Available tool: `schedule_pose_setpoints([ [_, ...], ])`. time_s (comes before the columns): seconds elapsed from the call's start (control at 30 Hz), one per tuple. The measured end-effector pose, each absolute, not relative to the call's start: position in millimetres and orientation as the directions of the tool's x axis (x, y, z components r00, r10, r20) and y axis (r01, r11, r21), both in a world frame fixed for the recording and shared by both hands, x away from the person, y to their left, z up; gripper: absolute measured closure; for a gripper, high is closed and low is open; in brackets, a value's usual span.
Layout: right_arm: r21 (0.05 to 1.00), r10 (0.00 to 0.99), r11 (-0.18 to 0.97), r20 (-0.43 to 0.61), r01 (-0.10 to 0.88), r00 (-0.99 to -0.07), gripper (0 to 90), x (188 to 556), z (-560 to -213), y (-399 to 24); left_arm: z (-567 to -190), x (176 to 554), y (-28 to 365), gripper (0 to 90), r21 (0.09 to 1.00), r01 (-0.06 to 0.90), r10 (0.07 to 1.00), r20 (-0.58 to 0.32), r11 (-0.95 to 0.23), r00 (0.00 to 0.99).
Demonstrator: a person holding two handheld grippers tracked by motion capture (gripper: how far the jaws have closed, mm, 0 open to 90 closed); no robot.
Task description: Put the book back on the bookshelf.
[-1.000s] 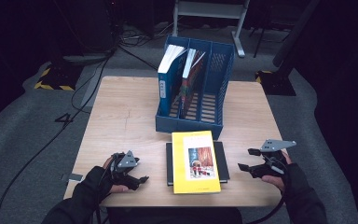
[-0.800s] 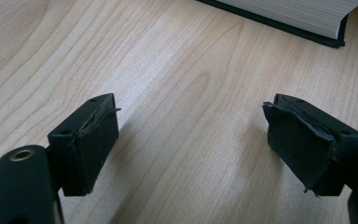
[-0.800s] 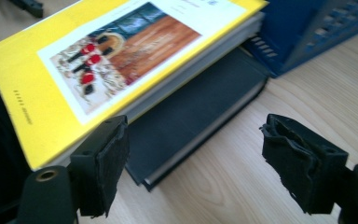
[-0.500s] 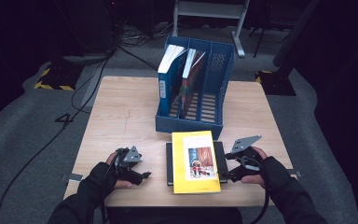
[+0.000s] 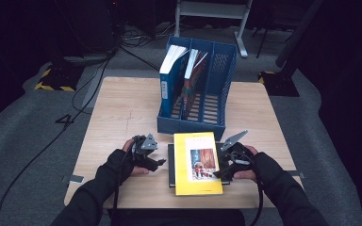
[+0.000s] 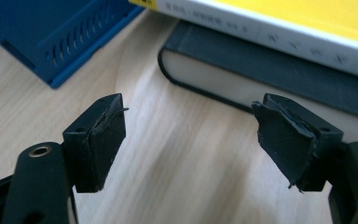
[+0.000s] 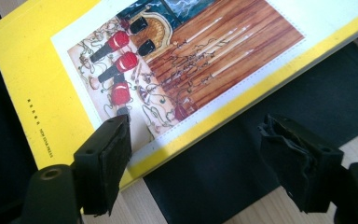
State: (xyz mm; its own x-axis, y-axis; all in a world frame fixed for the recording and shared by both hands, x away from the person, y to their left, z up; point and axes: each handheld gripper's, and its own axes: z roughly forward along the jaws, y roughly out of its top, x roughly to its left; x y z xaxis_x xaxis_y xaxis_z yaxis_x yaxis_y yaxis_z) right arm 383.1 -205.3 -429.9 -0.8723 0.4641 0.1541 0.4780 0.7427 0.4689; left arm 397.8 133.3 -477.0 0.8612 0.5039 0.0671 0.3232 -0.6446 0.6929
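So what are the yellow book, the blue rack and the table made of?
Yellow book: paper, with a smooth, slightly glossy printed cover. Blue rack: looks like moulded plastic, matte, with slotted walls. Table: pale wood or wood-look laminate, with visible grain lines.

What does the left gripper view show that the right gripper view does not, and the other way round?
Left gripper view: the yellow book's white spine edge, the black book's page block beneath it, a corner of the blue file rack, and the left claw open over bare wood.

Right gripper view: the yellow book's illustrated cover, with the right claw open across its edge.

Both: the yellow book lying on the black book, on the wooden table.
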Motion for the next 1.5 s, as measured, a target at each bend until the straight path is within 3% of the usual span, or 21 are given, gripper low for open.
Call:
schedule_pose_setpoints([
  [0.07, 0.467, 0.456, 0.745, 0.165, 0.476, -0.875, 24.1, 384.3, -431.2, -203.1, -476.9, 402.6, 129.3, 24.0, 0.684, 0.319, 0.503, 0.08, -0.656, 0.861],
  [0.1, 0.463, 0.458, 0.745, 0.165, 0.479, -0.873, 23.3, 385.6, -432.0, -202.4, -475.9, 405.1, 129.3, 19.8, 0.694, 0.321, 0.508, 0.074, -0.644, 0.858],
  [0.17, 0.467, 0.453, 0.741, 0.183, 0.483, -0.872, 24.1, 388.2, -433.0, -201.1, -473.9, 410.6, 129.5, 28.8, 0.716, 0.338, 0.529, 0.051, -0.611, 0.847],
  [0.27, 0.465, 0.446, 0.745, 0.187, 0.479, -0.875, 22.9, 389.6, -433.9, -199.2, -472.8, 413.3, 127.3, 24.4, 0.719, 0.33, 0.524, 0.056, -0.612, 0.85],
  [0.5, 0.499, 0.434, 0.726, 0.2, 0.473, -0.878, 24.1, 389.3, -432.9, -203.4, -468.1, 418.1, 124.3, 25.4, 0.731, 0.325, 0.523, 0.051, -0.6, 0.851],
  [0.77, 0.593, 0.41, 0.668, 0.212, 0.45, -0.887, 27.4, 394.3, -425.5, -207.3, -467.9, 421.3, 121.0, 24.8, 0.742, 0.322, 0.522, 0.044, -0.588, 0.852],
  [1.0, 0.649, 0.372, 0.627, 0.236, 0.431, -0.898, 38.9, 406.8, -425.2, -199.7, -468.3, 424.5, 121.1, 24.8, 0.754, 0.326, 0.526, 0.029, -0.57, 0.85],
  [1.2, 0.656, 0.359, 0.614, 0.262, 0.438, -0.896, 62.7, 415.7, -429.0, -183.8, -468.3, 429.6, 121.6, 24.4, 0.76, 0.337, 0.537, 0.018, -0.555, 0.844],
  [1.33, 0.677, 0.355, 0.579, 0.291, 0.453, -0.888, 73.2, 418.4, -431.1, -187.3, -469.1, 431.6, 122.7, 26.2, 0.757, 0.339, 0.543, 0.025, -0.559, 0.84],
  [1.5, 0.734, 0.349, 0.518, 0.288, 0.439, -0.892, 78.6, 412.2, -433.3, -190.7, -468.9, 432.7, 126.6, 27.1, 0.764, 0.347, 0.56, 0.023, -0.545, 0.828],
])
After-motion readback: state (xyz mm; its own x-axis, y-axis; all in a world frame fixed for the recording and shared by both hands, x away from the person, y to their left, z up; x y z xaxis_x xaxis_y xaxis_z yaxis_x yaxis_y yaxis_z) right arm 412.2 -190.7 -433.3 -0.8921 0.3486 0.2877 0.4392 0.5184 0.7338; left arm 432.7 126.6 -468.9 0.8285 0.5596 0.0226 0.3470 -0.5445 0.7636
